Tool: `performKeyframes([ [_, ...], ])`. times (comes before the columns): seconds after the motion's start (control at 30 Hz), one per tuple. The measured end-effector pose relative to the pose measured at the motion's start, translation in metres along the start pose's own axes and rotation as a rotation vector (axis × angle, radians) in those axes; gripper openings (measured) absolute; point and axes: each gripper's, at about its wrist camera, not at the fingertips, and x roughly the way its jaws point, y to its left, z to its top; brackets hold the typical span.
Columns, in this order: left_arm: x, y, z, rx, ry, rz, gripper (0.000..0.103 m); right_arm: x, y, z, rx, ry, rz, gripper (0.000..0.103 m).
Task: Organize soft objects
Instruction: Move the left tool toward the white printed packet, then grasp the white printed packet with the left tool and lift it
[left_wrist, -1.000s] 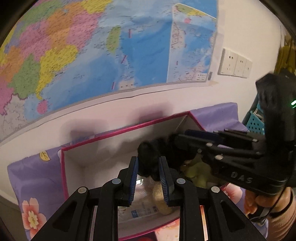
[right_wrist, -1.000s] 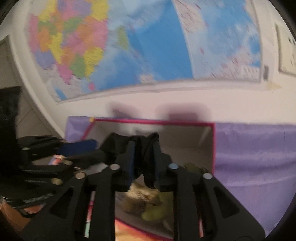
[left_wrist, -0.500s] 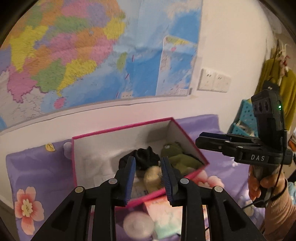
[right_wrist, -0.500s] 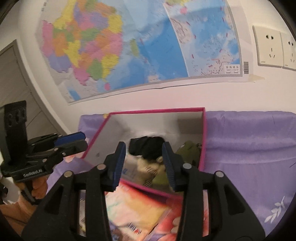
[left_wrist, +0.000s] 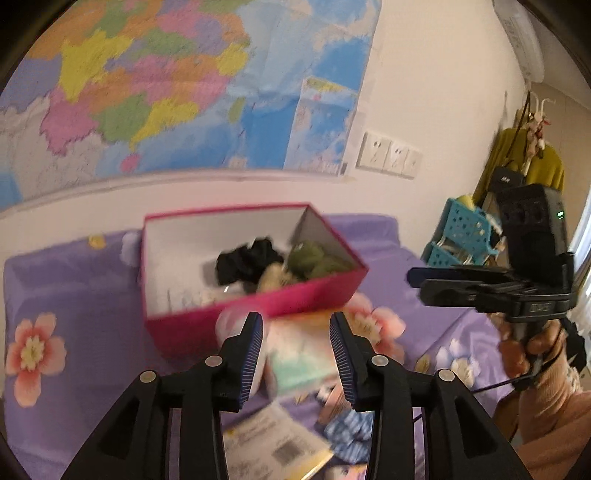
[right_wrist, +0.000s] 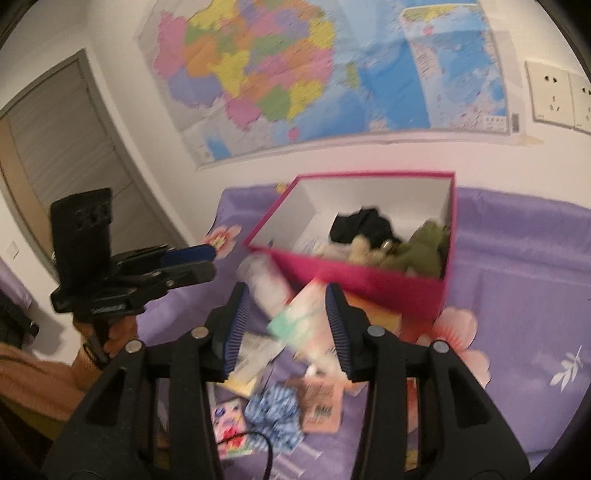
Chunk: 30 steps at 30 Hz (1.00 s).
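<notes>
Pink box (left_wrist: 258, 306) is set on the purple floral cloth (left_wrist: 66, 295) against the white wall, open top, white inside. Soft items are seen in its right half: a black fabric piece (left_wrist: 247, 264) toward the middle, a beige plush (left_wrist: 271, 278) just in front of it, a green plush (left_wrist: 314, 258) in the right-hand corner (all three touching or overlapping; exact contact cannot be resolved through the blur).

Left gripper (left_wrist: 295, 349) is held above the cloth in front of the box, angled downward. Its jaws are apart and opening; nothing is clamped, and only clutter on the cloth is seen through the gap. Right gripper (right_wrist: 284, 325) is held likewise, jaws apart and opening, nothing gripped. Each gripper is seen side-on in the other's view, off to the side of the box and clear of it, carried by a hand with a peach sleeve (left_wrist: 554, 413).

Loose items are scattered on the cloth in front of the box: a pale cylindrical container (right_wrist: 266, 288) lying tilted against the front wall, a mint-and-white packet (right_wrist: 306, 317) beside it, a blue-and-white striped fabric piece (right_wrist: 273, 417) nearer the camera, a printed paper sheet (left_wrist: 273, 439), a small tan card (right_wrist: 321, 410) (print unreadable).

A coloured map (right_wrist: 295, 74) is fixed to the wall above the box, wall sockets (left_wrist: 388, 155) to its right. A turquoise basket (left_wrist: 461, 236) is seen at far right.
</notes>
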Motion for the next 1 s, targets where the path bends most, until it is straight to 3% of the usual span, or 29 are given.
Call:
performKeyframes([
  [0.07, 0.000, 0.006, -0.011, -0.022, 0.020, 0.007, 0.039, 0.006, 0.008, -0.010, -0.009, 0.038, 0.016, 0.054],
  [0.43, 0.003, 0.076, -0.089, -0.275, 0.166, 0.084, 0.042, 0.086, 0.027, -0.049, 0.040, 0.277, 0.141, 0.054],
  [0.7, 0.001, 0.096, -0.121, -0.383, 0.229, -0.004, 0.050, 0.142, 0.015, -0.071, 0.159, 0.408, 0.138, 0.054],
  [0.9, 0.009, 0.096, -0.130, -0.420, 0.269, -0.107, 0.053, 0.152, 0.009, -0.075, 0.209, 0.399, 0.137, 0.054],
  [1.0, 0.010, 0.093, -0.130, -0.415, 0.268, -0.116, 0.053, 0.156, 0.006, -0.077, 0.224, 0.394, 0.162, 0.054],
])
